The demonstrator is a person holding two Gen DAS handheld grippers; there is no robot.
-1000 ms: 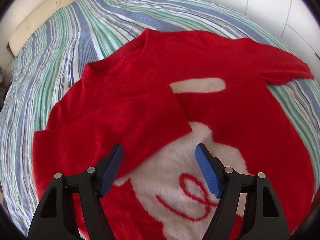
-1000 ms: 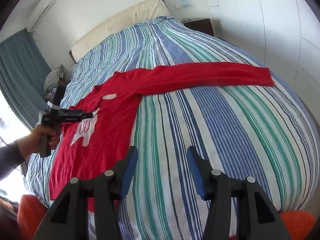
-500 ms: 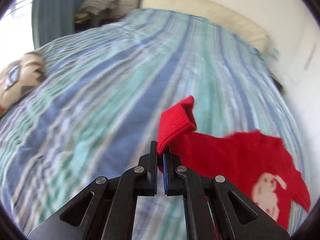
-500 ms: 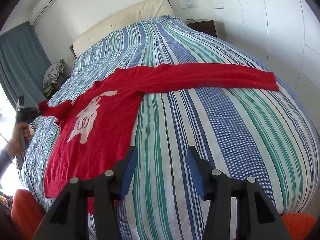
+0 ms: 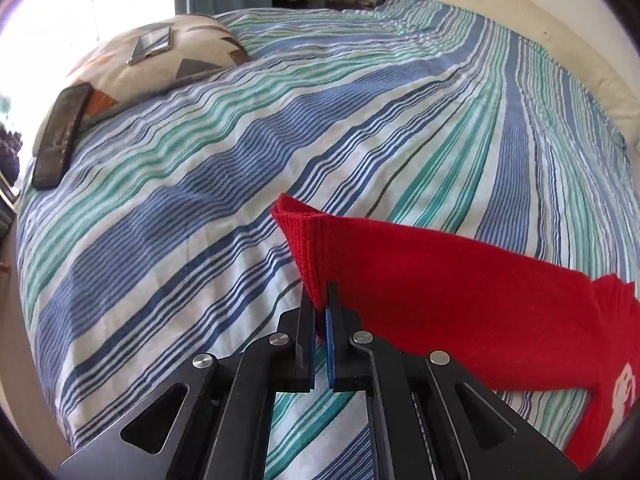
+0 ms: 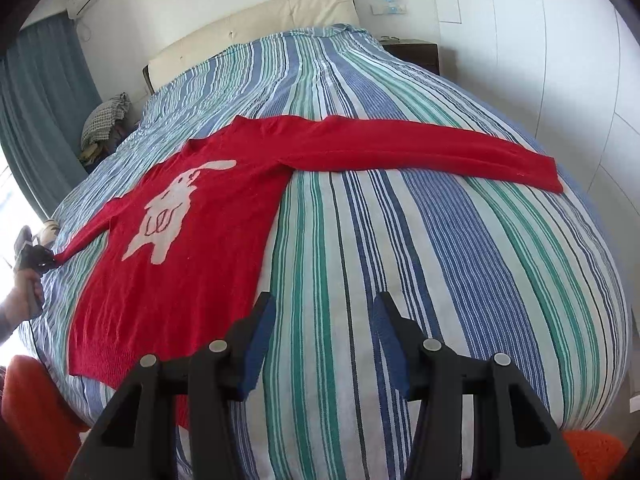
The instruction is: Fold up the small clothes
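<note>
1. Sweater (image 6: 192,248) lies flat and face up on the bed (image 6: 460,260), with its white bunny picture showing.
2. Its two sleeves reach out to the sides, so its long line runs across the bed from one sleeve end to the other.
3. Left claw (image 5: 321,304) is pinched tight on the left cuff (image 5: 300,236), which sticks up past its tips. In the right wrist view this claw (image 6: 48,261) sits at the far left edge of the bed, with a hand (image 6: 22,300) around its handle.
4. Right claw (image 6: 322,320) is about half open and holds nothing. It hangs over bare striped cover near the foot of the bed.
5. Right sleeve (image 6: 440,152) lies straight. Its end is well away from the right claw, up and to the right, but that claw is the nearer one to it.
6. A patterned cushion (image 5: 152,60) with a phone (image 5: 152,45) on it sits near a bright window. Behind the bed are a cream headboard (image 6: 248,36) and white walls.
</note>
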